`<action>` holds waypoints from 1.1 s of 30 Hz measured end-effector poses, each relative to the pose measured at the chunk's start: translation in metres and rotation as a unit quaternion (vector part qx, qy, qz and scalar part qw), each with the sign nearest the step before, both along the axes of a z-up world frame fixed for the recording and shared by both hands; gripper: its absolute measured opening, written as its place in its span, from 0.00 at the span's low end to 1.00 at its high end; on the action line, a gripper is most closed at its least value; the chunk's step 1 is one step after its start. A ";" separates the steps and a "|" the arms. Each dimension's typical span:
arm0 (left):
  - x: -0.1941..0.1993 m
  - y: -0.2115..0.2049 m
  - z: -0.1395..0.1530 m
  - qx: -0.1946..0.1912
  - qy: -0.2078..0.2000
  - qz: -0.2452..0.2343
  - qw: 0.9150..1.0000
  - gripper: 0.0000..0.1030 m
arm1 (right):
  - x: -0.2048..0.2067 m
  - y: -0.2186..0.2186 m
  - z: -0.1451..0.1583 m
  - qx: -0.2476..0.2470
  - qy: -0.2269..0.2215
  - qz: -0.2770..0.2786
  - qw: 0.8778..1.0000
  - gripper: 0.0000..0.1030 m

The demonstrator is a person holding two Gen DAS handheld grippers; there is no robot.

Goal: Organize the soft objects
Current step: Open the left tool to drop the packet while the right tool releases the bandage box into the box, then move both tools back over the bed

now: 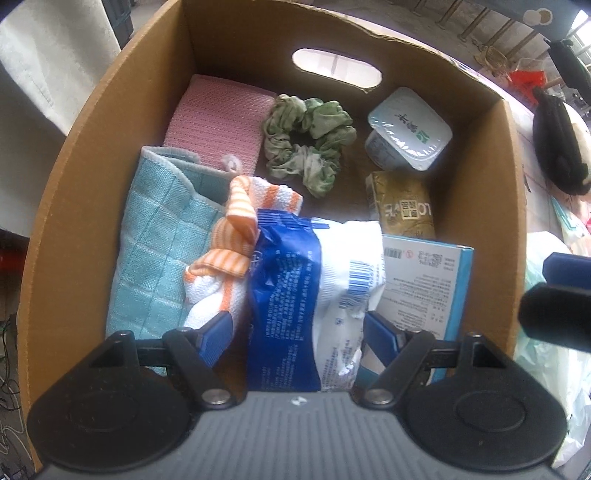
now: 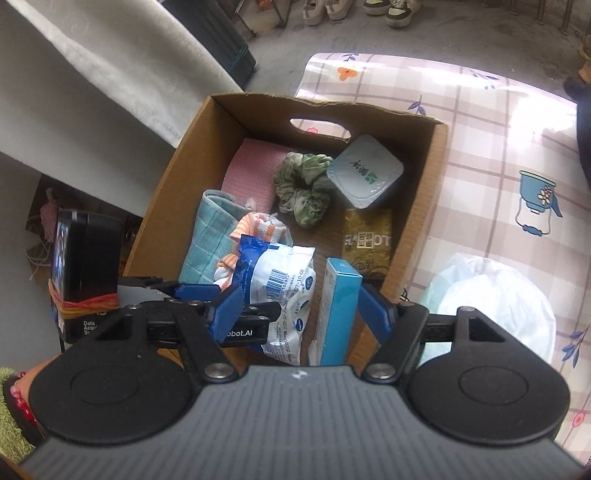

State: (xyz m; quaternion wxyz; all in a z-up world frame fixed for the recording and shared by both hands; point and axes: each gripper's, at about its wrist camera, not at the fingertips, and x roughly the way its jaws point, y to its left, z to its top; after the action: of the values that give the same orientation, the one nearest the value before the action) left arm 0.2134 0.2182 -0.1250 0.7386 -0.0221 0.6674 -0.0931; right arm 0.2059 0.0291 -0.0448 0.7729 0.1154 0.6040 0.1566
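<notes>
A cardboard box [image 1: 92,155] holds a pink cloth [image 1: 218,122], a teal cloth [image 1: 155,251], an orange-striped white cloth [image 1: 229,251], a green scrunchie [image 1: 306,140], a blue-and-white soft pack [image 1: 314,288], a white tub [image 1: 410,129], a gold packet [image 1: 402,206] and a blue carton [image 1: 424,280]. My left gripper [image 1: 299,332] is open, its jaws wide on either side of the soft pack, not pressing it. My right gripper [image 2: 299,310] is open above the box's near edge [image 2: 424,206], over the soft pack [image 2: 288,288] and the blue carton [image 2: 340,310]. The left gripper [image 2: 221,291] shows below it.
The box stands on a table with a checked floral cover [image 2: 498,155]. A white plastic bag [image 2: 491,295] lies right of the box. A dark plush thing [image 1: 557,147] lies at the far right. A white curtain [image 2: 92,74] hangs at the left; shoes [image 2: 369,11] stand on the floor beyond.
</notes>
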 end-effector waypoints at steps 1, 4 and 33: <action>-0.001 -0.002 0.002 0.003 -0.001 -0.001 1.000 0.77 | -0.002 -0.003 0.002 0.004 -0.003 -0.002 1.000 0.67; -0.003 -0.005 0.009 0.009 -0.008 0.006 1.000 0.84 | -0.007 -0.013 0.008 0.014 -0.010 -0.009 1.000 0.68; -0.068 -0.097 0.158 0.042 -0.117 0.119 0.985 0.89 | -0.097 -0.186 0.062 0.083 -0.044 -0.068 0.993 0.80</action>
State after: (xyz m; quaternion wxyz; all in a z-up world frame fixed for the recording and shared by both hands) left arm 0.1455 0.1211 0.0331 0.8175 -0.0595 0.5724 0.0213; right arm 0.1094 -0.1573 0.0175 0.7954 0.2129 0.5449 0.1584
